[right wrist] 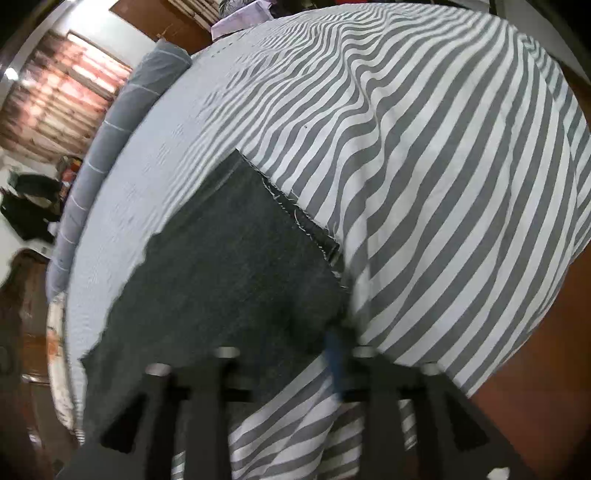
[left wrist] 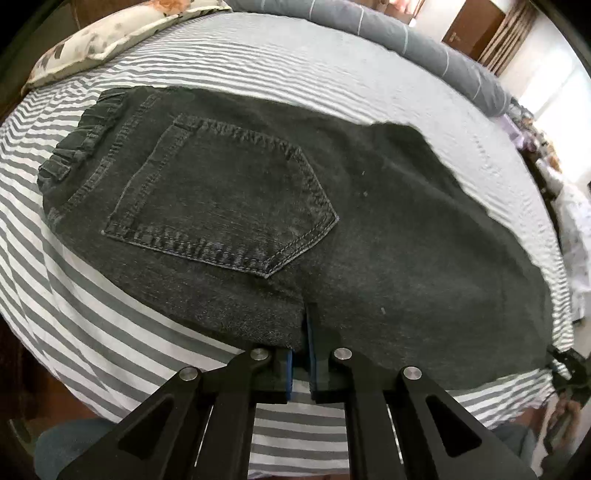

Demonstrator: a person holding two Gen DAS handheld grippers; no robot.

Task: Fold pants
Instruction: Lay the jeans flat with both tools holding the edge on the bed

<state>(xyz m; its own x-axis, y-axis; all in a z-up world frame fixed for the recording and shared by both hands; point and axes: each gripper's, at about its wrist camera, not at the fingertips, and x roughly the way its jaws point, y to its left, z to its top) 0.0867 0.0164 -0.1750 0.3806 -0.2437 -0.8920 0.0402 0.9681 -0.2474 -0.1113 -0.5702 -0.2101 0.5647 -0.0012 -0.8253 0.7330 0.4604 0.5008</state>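
Note:
Dark grey jeans [left wrist: 258,203] lie folded flat on the striped bed sheet [left wrist: 110,314], back pocket up and elastic waistband at the left. My left gripper [left wrist: 302,363] sits at their near edge. A narrow gap shows between its blue pads, and the denim edge runs into that gap. In the right wrist view, the leg end of the jeans [right wrist: 240,277] with its frayed hem lies on the sheet [right wrist: 443,184]. My right gripper [right wrist: 295,354] is blurred at the near edge with its jaws apart. Denim covers its left finger; the blue right pad [right wrist: 334,350] is bare.
A floral pillow [left wrist: 110,37] lies at the far left of the bed. A rolled grey blanket [left wrist: 406,33] runs along the far side, also seen in the right wrist view [right wrist: 110,129]. Brown floor [right wrist: 535,350] lies beyond the bed's right edge.

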